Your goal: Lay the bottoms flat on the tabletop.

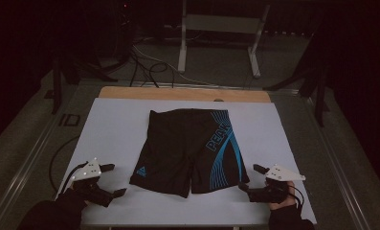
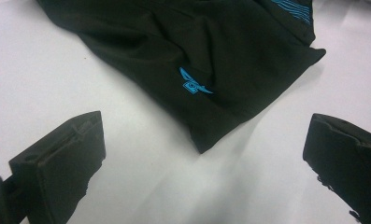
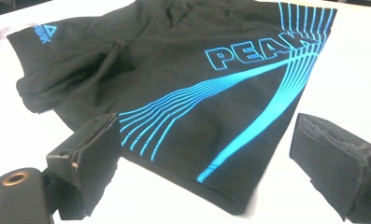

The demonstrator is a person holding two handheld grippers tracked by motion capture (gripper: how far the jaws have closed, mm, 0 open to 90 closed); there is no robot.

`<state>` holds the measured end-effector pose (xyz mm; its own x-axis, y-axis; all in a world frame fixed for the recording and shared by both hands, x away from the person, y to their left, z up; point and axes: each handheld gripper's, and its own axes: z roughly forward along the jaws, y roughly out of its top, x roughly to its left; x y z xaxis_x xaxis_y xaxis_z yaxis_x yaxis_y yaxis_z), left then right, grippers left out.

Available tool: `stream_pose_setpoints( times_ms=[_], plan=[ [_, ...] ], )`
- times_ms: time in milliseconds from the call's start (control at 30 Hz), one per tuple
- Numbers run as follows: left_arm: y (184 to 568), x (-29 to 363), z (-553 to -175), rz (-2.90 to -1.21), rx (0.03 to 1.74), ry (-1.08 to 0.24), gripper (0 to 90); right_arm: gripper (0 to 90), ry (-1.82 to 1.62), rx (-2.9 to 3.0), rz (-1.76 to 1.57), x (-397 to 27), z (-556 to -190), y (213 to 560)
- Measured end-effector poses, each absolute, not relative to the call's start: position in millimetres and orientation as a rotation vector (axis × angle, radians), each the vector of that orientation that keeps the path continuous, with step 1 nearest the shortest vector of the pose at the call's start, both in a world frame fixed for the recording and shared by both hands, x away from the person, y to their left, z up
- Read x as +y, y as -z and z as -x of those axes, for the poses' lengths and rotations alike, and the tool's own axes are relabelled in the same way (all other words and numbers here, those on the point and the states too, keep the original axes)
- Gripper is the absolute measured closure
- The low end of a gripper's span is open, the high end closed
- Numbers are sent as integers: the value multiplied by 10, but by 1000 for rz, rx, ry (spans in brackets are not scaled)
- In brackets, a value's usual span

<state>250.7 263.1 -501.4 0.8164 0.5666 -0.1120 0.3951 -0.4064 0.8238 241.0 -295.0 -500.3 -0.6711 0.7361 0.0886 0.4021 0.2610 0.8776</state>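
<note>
So, high view: black shorts (image 1: 190,148) lie flat at the centre of the white table (image 1: 111,129), waistband toward 12 o'clock, leg hems toward 6. Blue PEAK lettering (image 1: 217,136) and curved stripes run down the leg on the 3 o'clock side. Left gripper (image 1: 114,179) sits at 8 o'clock of the shorts, jaws spread, near the hem but apart from it. Right gripper (image 1: 251,177) sits at 4 o'clock, jaws spread too, lower jaw tip just beside the hem corner.

Left gripper view: both jaws wide apart, nothing between them but bare table. Shorts hem corner (image 2: 202,147) points in from 12 o'clock; small blue logo (image 2: 192,84) above it.

Right gripper view: jaws parted, straddling the striped leg hem (image 3: 220,186); contact can't be confirmed.
</note>
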Motion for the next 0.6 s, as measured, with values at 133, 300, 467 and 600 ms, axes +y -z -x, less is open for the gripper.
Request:
stream_pose_setpoints(
  times_ms=[133,300,467,600],
  plan=[
    [5023,2648,-2517,-2027,730,-231,3,89,-1363,2216,-1053,-2928,-2428,5036],
    [5010,2679,-2515,-2001,735,-248,2,89,-1356,2206,-1045,-2909,-2428,5030],
    [5014,2655,-2501,-2020,714,-243,2,89,-1351,2216,-1035,-2894,-2423,5033],
    [5017,2641,-2499,-2025,708,-237,2,89,-1353,2218,-1028,-2883,-2423,5032]
  ],
)
